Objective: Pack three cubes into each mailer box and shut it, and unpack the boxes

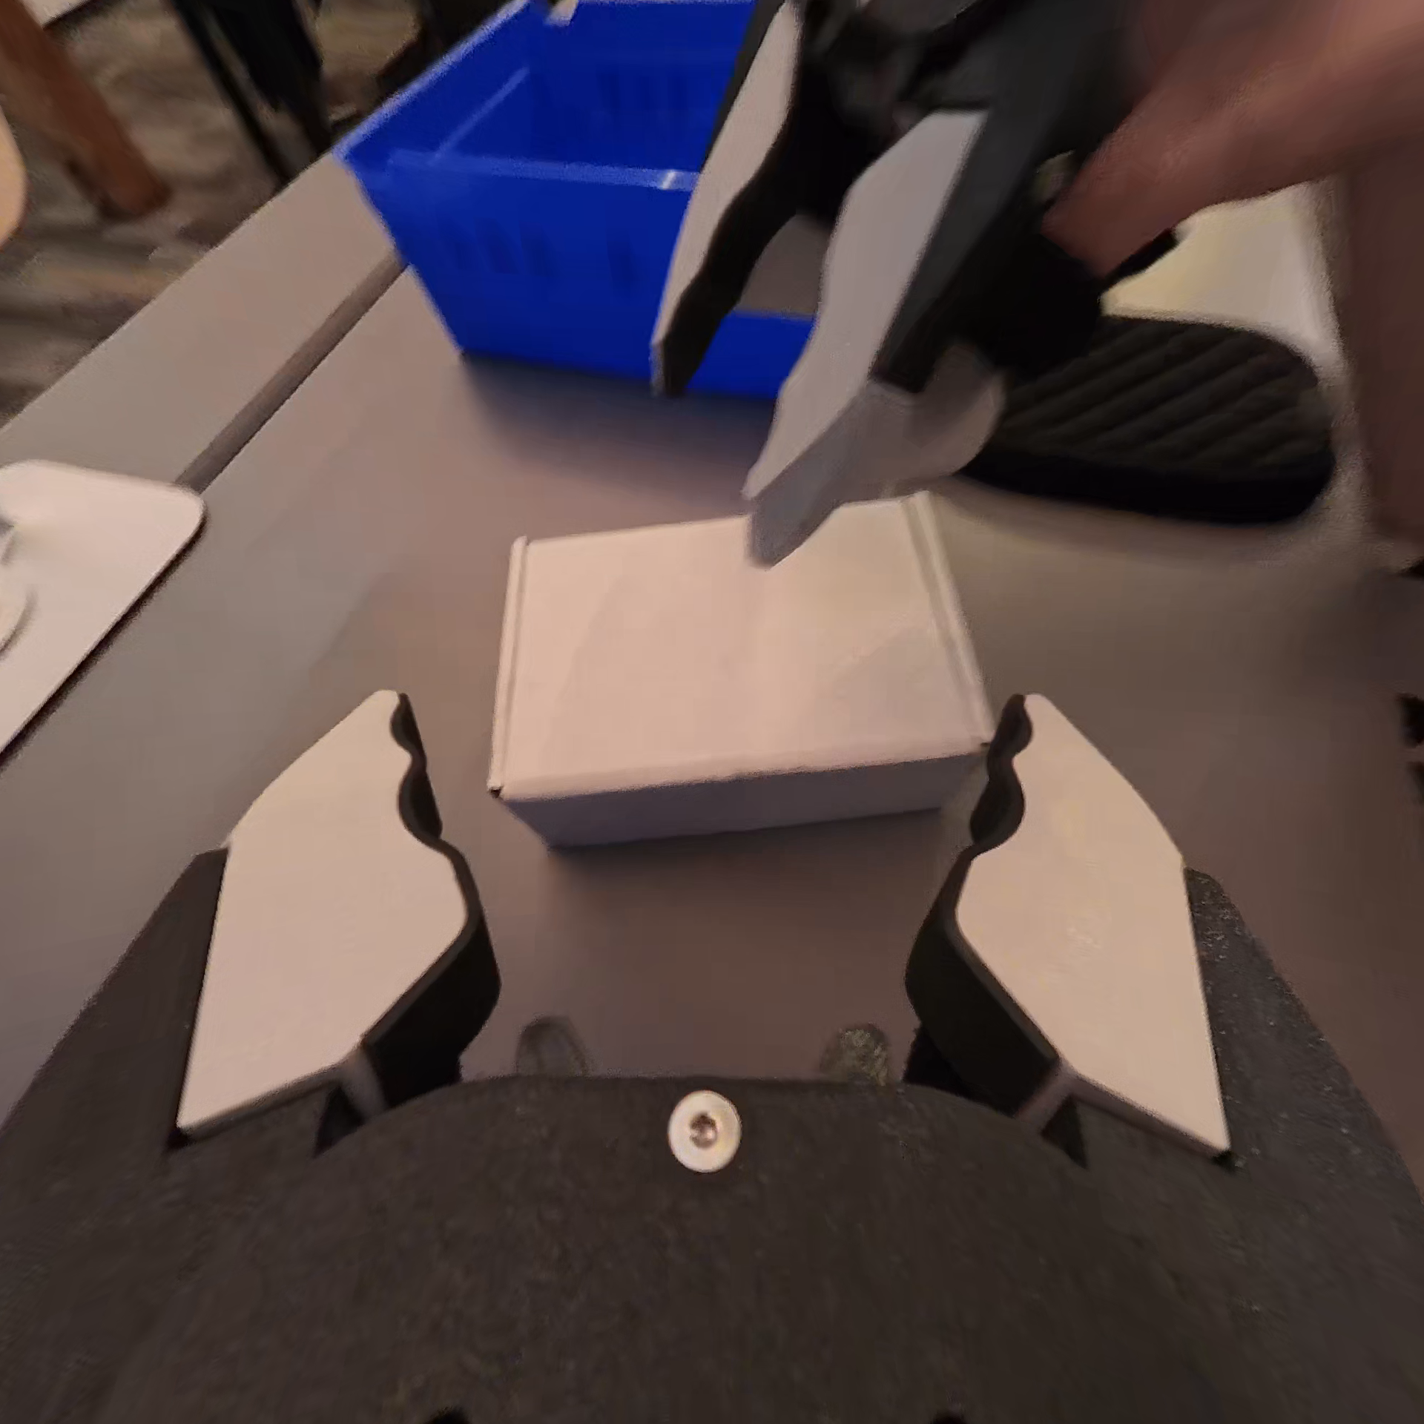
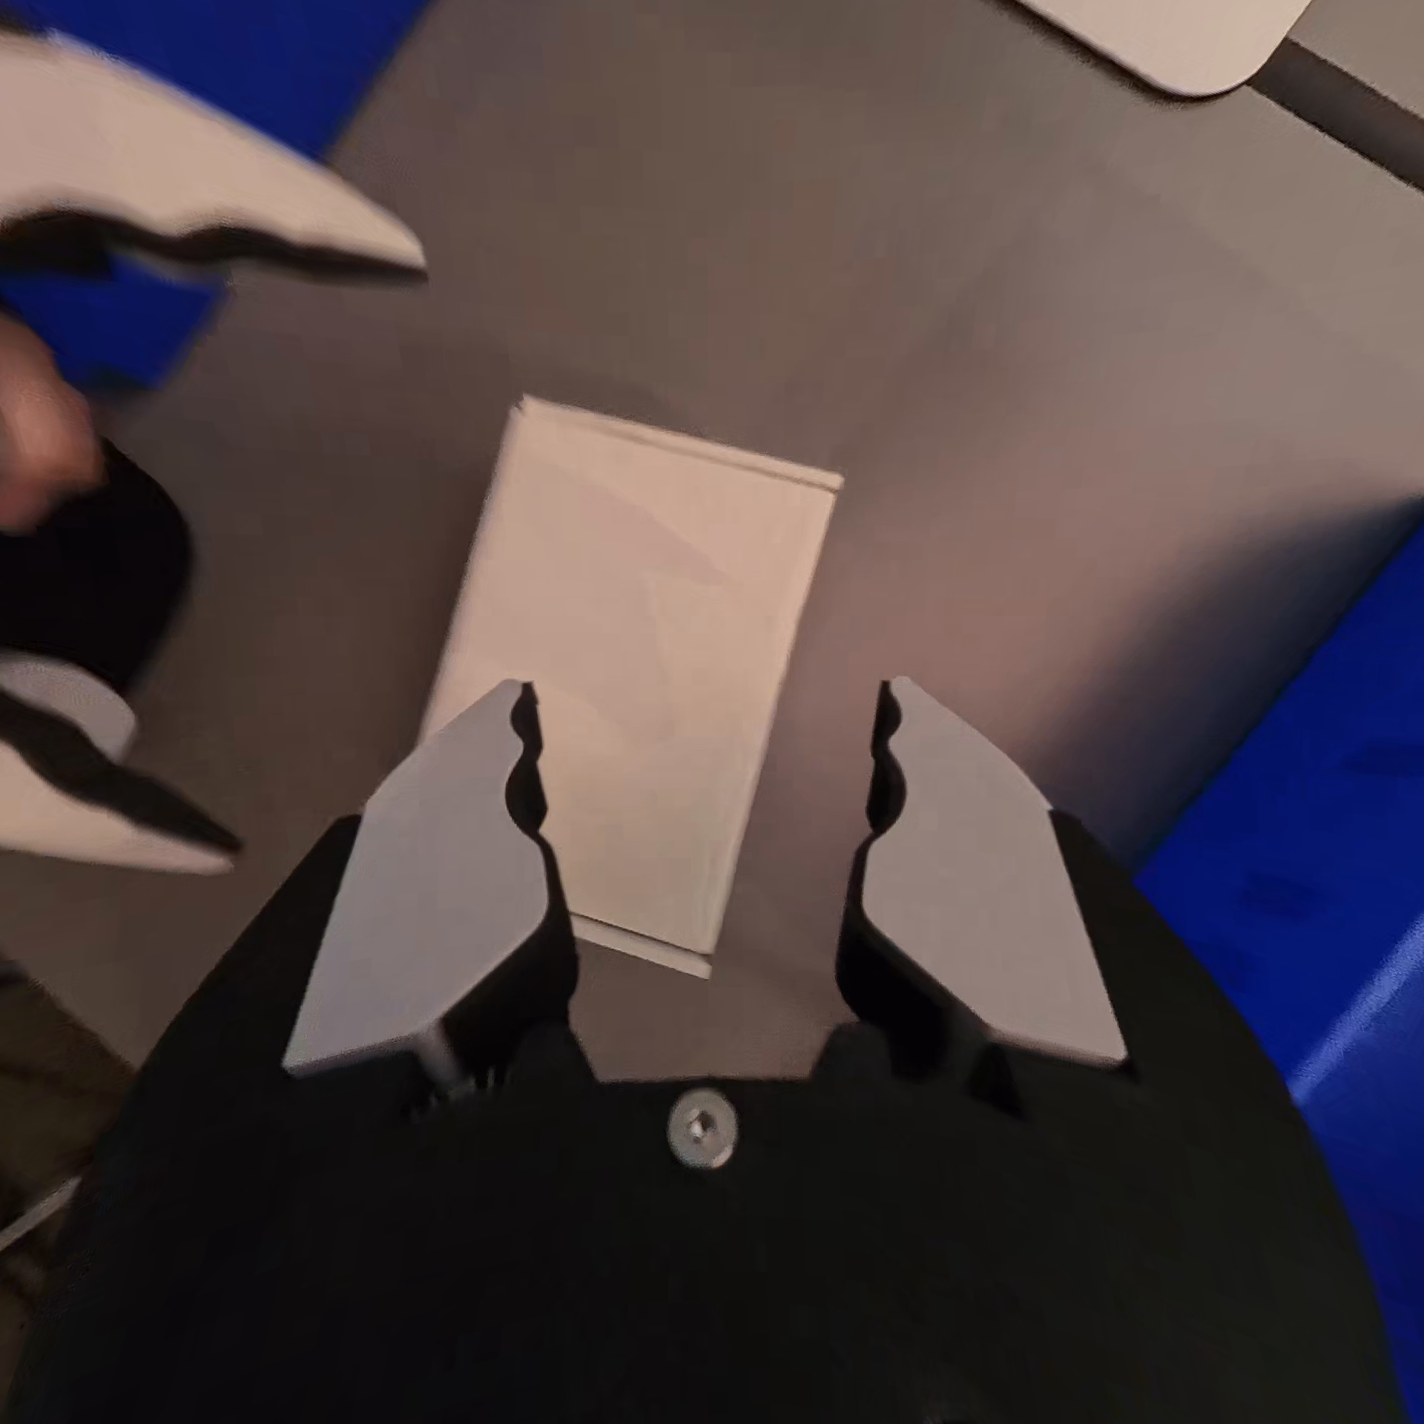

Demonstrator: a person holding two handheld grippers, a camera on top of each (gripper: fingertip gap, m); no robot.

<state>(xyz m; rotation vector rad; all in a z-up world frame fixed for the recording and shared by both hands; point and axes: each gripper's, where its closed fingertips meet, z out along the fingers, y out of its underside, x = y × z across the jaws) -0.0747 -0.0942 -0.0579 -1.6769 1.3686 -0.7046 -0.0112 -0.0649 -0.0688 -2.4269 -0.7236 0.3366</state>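
A shut white mailer box (image 1: pixel 732 670) lies on the grey table (image 1: pixel 324 616). My left gripper (image 1: pixel 709 705) is open and empty, low at the box's near side, with the box just ahead of its fingertips. My right gripper (image 1: pixel 724 462) comes down from the upper right, open and empty, with one fingertip (image 1: pixel 770 532) close over the far right part of the lid. In the right wrist view the box (image 2: pixel 647 601) lies below my open right gripper (image 2: pixel 705 686), and the left gripper (image 2: pixel 324 555) shows blurred at the left. No cubes are visible.
A blue bin (image 1: pixel 539 231) stands behind the box and shows at the right edge in the right wrist view (image 2: pixel 1310 809). More blue shows at the top left there (image 2: pixel 231 69). A white pad (image 1: pixel 77 555) lies at the left. A black ribbed object (image 1: pixel 1156 431) lies at the right. From either gripper's tips it is about 20 centimetres to the black ribbed object (image 1: pixel 1156 431).
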